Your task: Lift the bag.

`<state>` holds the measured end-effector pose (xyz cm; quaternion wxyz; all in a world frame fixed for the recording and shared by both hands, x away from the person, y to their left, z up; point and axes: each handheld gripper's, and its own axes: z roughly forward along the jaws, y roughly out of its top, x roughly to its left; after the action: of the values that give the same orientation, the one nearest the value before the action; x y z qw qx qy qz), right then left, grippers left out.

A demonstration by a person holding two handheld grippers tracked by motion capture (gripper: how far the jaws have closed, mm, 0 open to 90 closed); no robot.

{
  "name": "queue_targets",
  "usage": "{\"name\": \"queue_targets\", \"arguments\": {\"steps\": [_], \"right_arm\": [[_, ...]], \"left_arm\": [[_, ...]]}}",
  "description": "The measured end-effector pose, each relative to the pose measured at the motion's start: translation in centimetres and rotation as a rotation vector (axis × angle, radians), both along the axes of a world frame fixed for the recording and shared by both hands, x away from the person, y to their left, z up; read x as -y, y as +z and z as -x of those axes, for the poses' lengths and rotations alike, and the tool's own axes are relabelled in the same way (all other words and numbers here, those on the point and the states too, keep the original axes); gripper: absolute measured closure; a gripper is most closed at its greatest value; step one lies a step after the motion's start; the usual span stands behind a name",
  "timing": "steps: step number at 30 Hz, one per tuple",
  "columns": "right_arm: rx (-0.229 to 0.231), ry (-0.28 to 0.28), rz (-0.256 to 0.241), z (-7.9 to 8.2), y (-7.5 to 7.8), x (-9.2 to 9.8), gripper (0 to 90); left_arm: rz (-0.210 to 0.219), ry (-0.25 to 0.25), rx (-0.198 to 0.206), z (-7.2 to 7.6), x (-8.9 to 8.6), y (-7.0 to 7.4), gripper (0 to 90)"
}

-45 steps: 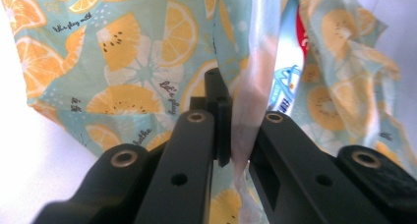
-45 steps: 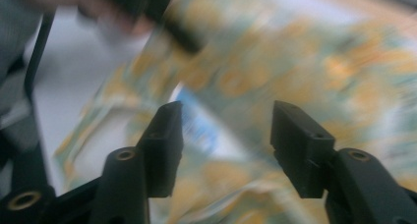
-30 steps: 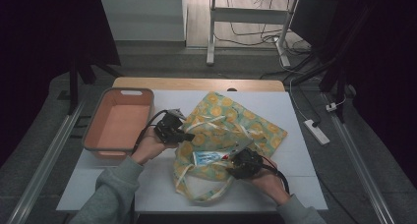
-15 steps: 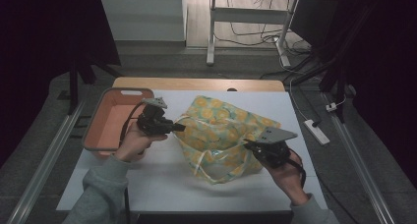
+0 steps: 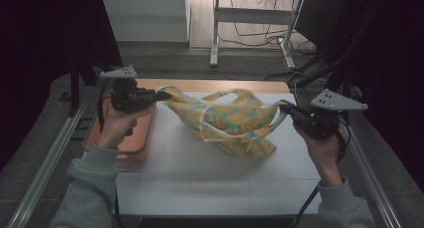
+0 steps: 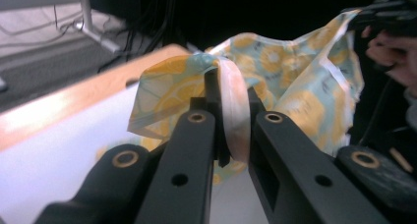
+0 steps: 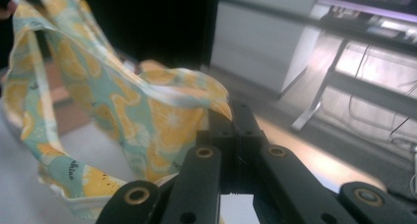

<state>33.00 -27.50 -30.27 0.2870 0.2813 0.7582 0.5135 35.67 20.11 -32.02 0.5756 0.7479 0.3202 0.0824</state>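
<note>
A cloth bag (image 5: 227, 120) printed with yellow lemons on pale teal hangs stretched between both grippers above the white table (image 5: 200, 178), its lower part sagging toward the surface. At the left, my left gripper (image 5: 162, 94) is shut on one corner of the bag (image 6: 231, 101), pale trim pinched between its jaws. My right gripper (image 5: 286, 107) is shut on the opposite corner of the bag (image 7: 162, 116), raised at the right. White strap loops hang from the bag's middle.
An orange tray (image 5: 142, 143) sits at the table's left edge, under my left hand. A wooden strip (image 5: 210, 85) runs along the far edge. Metal rails flank the table, and a white desk frame (image 5: 215, 33) with cables stands behind.
Both grippers have lifted and drawn apart, left toward the tray and right outward. The bag has gone from a crumpled heap on the table to hanging stretched between them.
</note>
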Motion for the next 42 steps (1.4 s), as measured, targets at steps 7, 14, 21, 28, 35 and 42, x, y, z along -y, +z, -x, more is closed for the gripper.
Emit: {"name": "queue_targets", "arguments": {"steps": [7, 14, 21, 28, 35, 42], "right_arm": [[-0.016, -0.04, -0.021, -1.7, 0.6, 0.2, 89.4], [-0.189, 0.004, 0.065, -3.1, -5.2, -0.3, 89.3], [-0.338, 0.066, 0.122, -4.2, -11.3, -2.2, 89.0], [-0.352, 0.167, 0.073, -3.4, -11.7, -2.7, 52.8], [-0.251, 0.16, -0.039, -0.9, -8.7, 0.4, 41.2], [-0.234, 0.154, -0.071, 0.9, -7.9, 2.9, 39.9]], "left_arm": [[-0.054, -0.015, 0.004, 0.0, 1.7, -0.8, 88.3], [-0.151, -0.06, -0.117, -0.8, 3.1, -6.1, 87.2], [-0.249, -0.089, -0.195, -1.0, 5.1, -10.4, 80.8], [-0.232, -0.03, -0.107, 0.5, 4.6, -9.5, 32.2], [-0.2, 0.05, -0.075, 2.9, 1.5, -8.6, 27.3], [-0.238, 0.068, -0.112, 3.4, 0.7, -9.9, 27.0]]}}
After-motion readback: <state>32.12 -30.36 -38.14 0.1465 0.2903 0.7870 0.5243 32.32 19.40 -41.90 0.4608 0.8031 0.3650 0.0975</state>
